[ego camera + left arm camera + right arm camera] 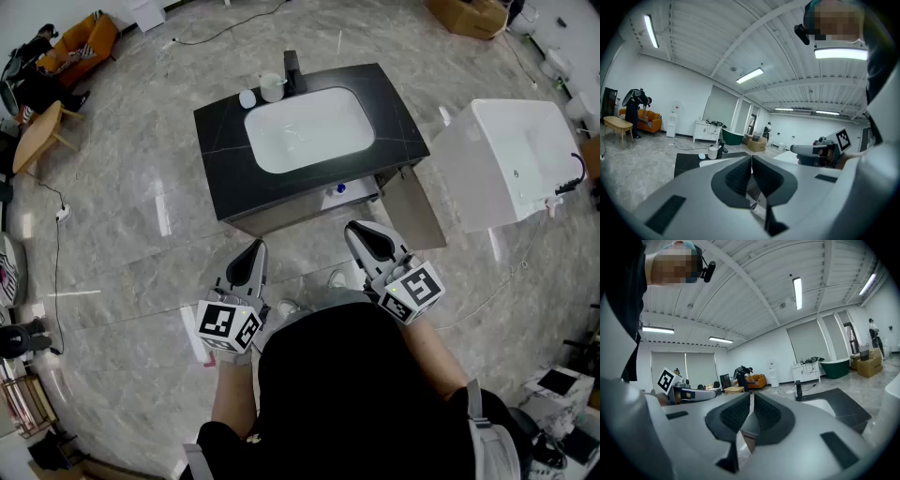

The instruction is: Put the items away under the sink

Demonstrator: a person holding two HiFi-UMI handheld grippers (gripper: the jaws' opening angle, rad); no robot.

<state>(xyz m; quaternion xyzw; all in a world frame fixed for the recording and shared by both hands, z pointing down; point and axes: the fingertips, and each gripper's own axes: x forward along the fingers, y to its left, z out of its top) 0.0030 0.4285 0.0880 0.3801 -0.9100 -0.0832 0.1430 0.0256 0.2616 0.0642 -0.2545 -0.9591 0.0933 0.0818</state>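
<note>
A black vanity (225,141) with a white basin (309,129) stands ahead of me. On its back edge are a white cup (272,87), a small white round piece (247,98) and a black faucet (292,70). The cabinet door (417,206) under the basin hangs open at the right, and a white item with a blue spot (337,191) shows inside. My left gripper (255,249) and right gripper (359,231) hover low in front of the vanity, well short of it. Both are shut with nothing held, as the left gripper (751,159) and right gripper (752,397) views show.
A white bathtub (506,159) stands close to the right of the open door. A cardboard box (469,17) lies far back right. An orange sofa (80,42) and a wooden table (37,131) stand far left. A cable (56,253) runs along the floor at left.
</note>
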